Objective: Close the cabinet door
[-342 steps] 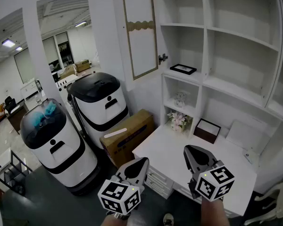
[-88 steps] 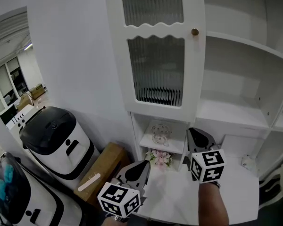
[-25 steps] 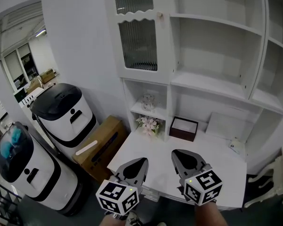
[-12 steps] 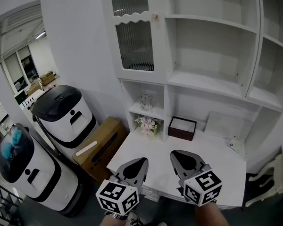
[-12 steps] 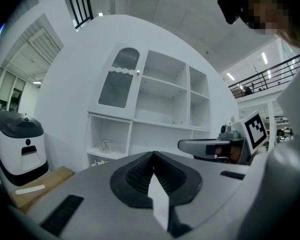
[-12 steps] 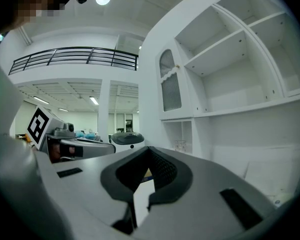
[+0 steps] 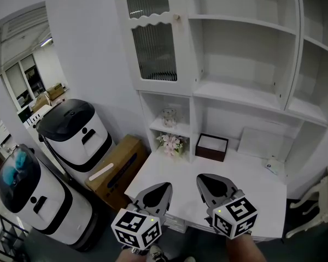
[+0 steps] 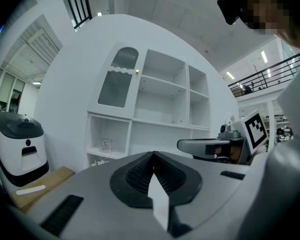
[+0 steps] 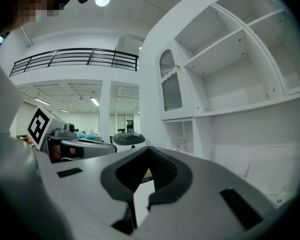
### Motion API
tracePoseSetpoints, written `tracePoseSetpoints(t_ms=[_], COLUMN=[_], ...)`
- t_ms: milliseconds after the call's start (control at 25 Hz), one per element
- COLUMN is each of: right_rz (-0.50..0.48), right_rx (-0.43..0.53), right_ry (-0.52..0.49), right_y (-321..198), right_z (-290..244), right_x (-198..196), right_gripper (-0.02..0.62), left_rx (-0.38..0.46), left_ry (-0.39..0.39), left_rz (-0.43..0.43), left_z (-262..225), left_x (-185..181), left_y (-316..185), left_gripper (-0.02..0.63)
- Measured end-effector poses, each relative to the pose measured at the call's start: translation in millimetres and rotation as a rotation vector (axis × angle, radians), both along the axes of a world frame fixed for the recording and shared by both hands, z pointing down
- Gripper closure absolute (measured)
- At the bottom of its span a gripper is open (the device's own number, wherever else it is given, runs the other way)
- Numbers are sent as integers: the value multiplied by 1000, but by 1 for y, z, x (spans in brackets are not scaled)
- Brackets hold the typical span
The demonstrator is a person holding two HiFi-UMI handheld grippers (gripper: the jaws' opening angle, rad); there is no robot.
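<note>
While hovering side by side over the near edge of the white desk point(image 7: 246, 179), pressing fingers together on nothing in both the left gripper point(image 7: 164, 186) and the right gripper point(image 7: 205, 179). Standing well apart from everything else, so risking little contact at this spot.

Further in, lying in the path of any careless forward swing: the flower bunch point(image 7: 171, 142), the dark box point(image 7: 211, 147) beside it, and the glass jar point(image 7: 169, 117) in the cubby above.

Farthest and highest, sitting flat against its frame and looking closed: the ribbed-glass cabinet door point(image 7: 153, 42), with its small knob point(image 7: 176, 17) at the right edge.

Judging the main hazard: failing to catch fully and swinging open, with nothing touching it. Reaching up to check, possibly clipping the jar or flowers on the way, or pressing on the glass panel instead of the frame.
</note>
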State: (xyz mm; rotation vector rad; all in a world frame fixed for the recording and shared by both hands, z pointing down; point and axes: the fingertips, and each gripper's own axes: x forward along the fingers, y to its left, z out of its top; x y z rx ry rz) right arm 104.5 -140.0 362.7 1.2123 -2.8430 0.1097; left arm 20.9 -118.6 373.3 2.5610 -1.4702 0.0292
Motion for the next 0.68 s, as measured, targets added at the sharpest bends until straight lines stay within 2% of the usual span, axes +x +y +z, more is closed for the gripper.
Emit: tracePoseSetpoints(t_ms=[680], right_rz=[4], right_rx=[0], right_ry=[-3], right_y=[-4], right_z=[1], right_x=[5], right_gripper=[591], left_rx=[-5], left_ry=[-1], left_rz=[1], left_z=[2], left_x=[6], left_y=[-5], left_gripper=[601])
